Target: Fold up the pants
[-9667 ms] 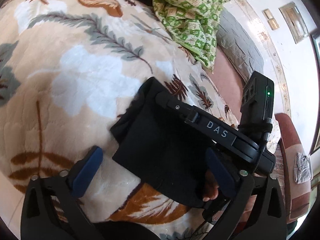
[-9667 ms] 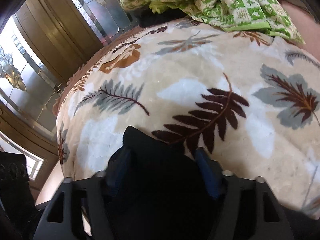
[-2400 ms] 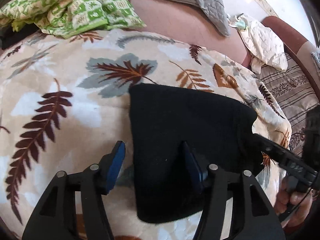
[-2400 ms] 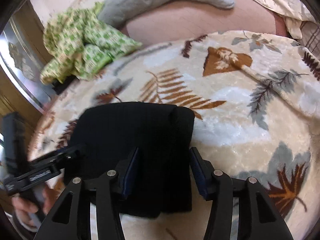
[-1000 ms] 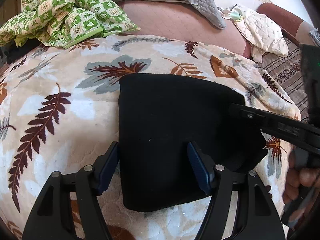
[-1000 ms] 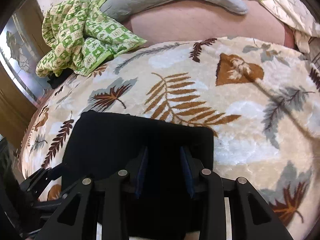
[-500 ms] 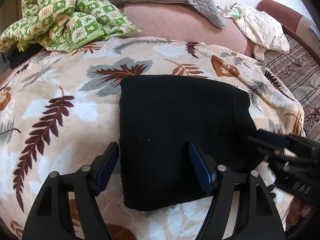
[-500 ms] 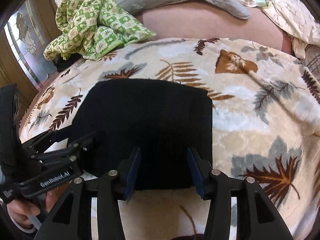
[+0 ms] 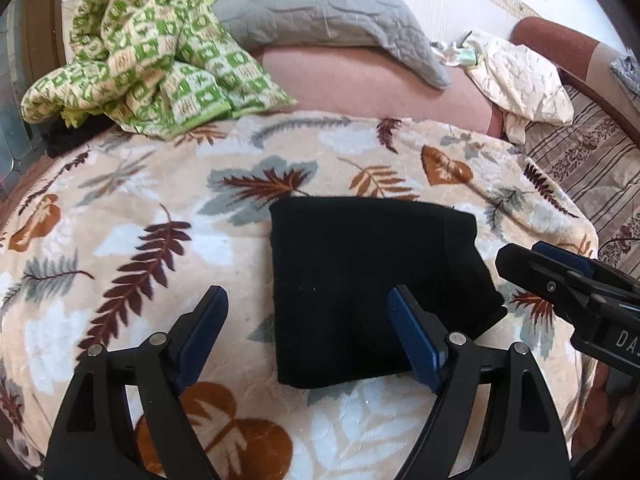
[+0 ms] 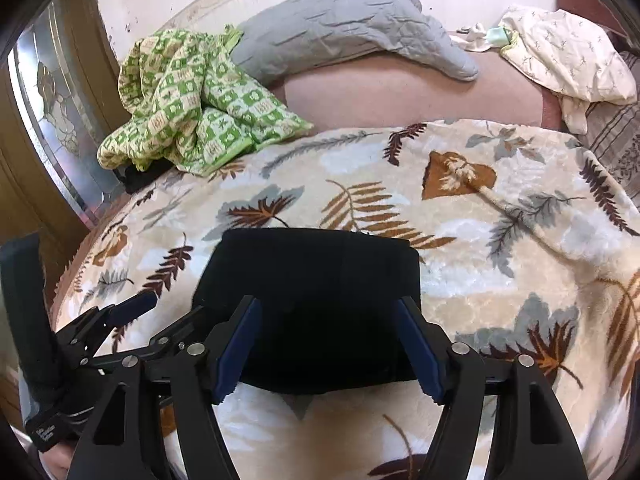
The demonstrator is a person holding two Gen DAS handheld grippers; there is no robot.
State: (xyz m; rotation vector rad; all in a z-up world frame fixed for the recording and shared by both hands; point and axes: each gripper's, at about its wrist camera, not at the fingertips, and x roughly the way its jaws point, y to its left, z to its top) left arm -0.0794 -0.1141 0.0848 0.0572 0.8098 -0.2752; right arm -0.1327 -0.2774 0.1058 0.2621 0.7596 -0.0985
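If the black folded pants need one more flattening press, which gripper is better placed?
Right, probably. The right gripper is open and centred over the black folded pants; the left gripper, also open, straddles their left edge.

The folded pants [image 9: 372, 292] are lying mid-frame on the blanket [image 9: 132, 208]; a quilt [image 9: 152, 56] is sitting upper left, a pillow [image 9: 324, 12] behind it.

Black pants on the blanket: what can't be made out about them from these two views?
- Pants, left wrist view: the near right corner sits behind the left tool's finger.
- Right wrist view: the near edge is cut by the right tool's fingers.
- Both views: the fabric is uniformly black, so layers, seams and waistband cannot be read.
- The dark item under the green cloth: mostly covered, unidentifiable.
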